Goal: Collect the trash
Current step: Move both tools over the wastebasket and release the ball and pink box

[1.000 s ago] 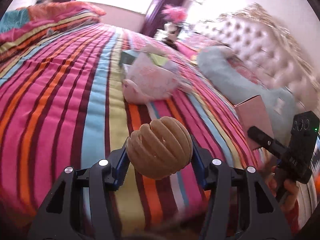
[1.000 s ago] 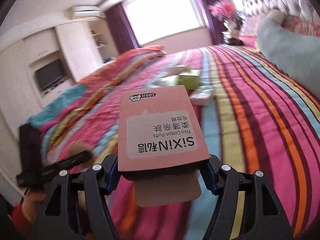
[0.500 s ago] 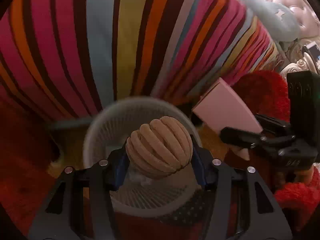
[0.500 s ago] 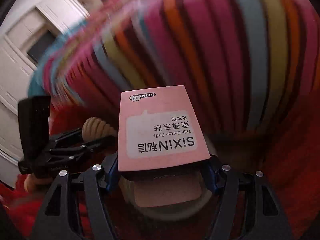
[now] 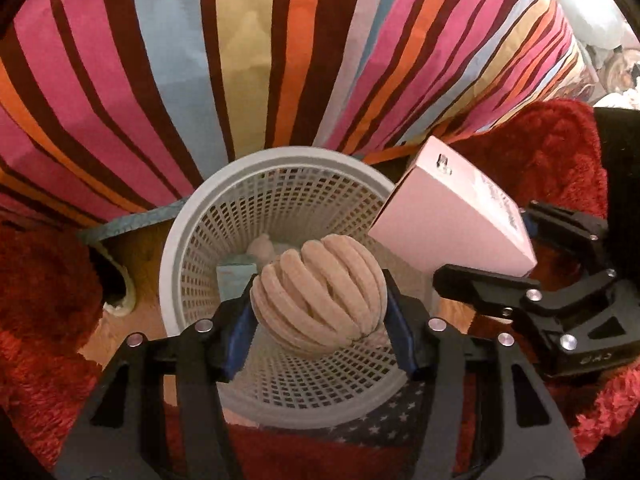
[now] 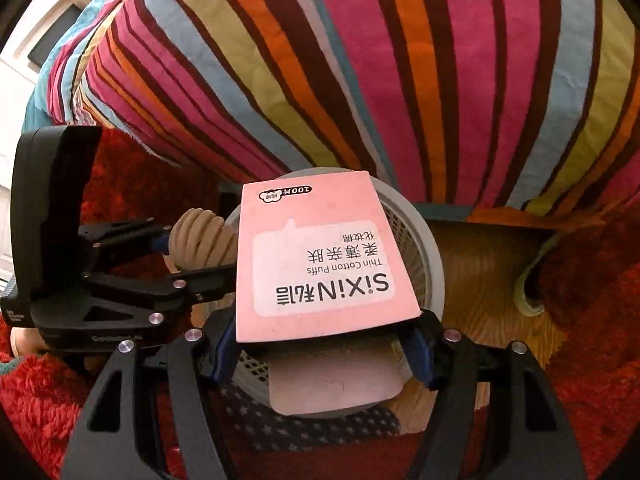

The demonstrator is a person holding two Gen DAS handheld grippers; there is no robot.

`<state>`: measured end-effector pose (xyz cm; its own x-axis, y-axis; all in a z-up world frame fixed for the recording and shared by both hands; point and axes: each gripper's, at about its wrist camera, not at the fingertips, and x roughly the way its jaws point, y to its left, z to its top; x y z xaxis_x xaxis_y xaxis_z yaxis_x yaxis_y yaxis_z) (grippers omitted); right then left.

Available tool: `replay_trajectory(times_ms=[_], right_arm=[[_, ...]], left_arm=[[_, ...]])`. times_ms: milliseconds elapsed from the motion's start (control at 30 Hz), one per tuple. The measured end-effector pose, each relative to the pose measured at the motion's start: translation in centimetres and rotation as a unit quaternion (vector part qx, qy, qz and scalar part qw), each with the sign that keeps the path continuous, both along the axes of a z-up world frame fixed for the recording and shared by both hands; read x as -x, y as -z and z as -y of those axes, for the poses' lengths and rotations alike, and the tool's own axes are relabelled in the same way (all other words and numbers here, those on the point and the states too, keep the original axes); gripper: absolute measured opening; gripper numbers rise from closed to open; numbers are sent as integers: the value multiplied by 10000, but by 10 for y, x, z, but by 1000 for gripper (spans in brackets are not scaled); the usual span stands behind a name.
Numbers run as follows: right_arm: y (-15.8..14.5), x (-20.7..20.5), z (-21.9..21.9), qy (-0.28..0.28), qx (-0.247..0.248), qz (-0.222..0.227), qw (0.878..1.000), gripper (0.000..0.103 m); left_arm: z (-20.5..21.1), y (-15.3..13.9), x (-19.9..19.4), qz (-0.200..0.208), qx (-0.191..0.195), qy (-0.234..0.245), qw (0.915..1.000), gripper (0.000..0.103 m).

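Observation:
My left gripper (image 5: 320,312) is shut on a tan ribbed ball (image 5: 320,296) and holds it over the mouth of a white mesh wastebasket (image 5: 200,232) on the floor beside the bed. My right gripper (image 6: 324,344) is shut on a pink cotton-puff box (image 6: 320,256) and holds it above the same basket (image 6: 428,264). The box (image 5: 452,216) hangs at the basket's right rim in the left wrist view. The ball (image 6: 200,244) shows left of the box in the right wrist view. A teal box (image 5: 236,276) and a pale lump (image 5: 260,246) lie inside the basket.
The striped bedspread (image 5: 280,60) hangs down just behind the basket. A red shaggy rug (image 5: 40,300) lies on both sides over a wooden floor (image 6: 480,272). A star-patterned cloth (image 5: 380,420) lies by the basket's near rim.
Both grippers swung down from over the bed to the floor-side basket, carrying the ball and the box. Over the last half second they moved closer above the basket's mouth.

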<state>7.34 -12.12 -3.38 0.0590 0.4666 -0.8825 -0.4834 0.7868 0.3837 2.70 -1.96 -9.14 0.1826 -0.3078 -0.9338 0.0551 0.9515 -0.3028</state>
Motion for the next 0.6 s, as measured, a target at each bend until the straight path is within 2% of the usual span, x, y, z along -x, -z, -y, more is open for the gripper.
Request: replay_trajectory(times_ms=[67, 200, 333, 600], right_arm=[[1, 2, -3, -29, 32, -34, 10000, 65], [3, 4, -9, 76, 156, -4, 9998, 80], [7, -1, -4, 321, 91, -83, 9994, 80], [11, -1, 1, 358, 141, -108, 9992, 80]], left_arm=[[-2, 2, 0, -19, -188, -28, 9998, 82], [-7, 4, 4, -14, -210, -75, 9997, 88], [-9, 7, 4, -46, -226, -63, 9997, 90], [-7, 10, 3, -117, -237, -40, 9996, 90]])
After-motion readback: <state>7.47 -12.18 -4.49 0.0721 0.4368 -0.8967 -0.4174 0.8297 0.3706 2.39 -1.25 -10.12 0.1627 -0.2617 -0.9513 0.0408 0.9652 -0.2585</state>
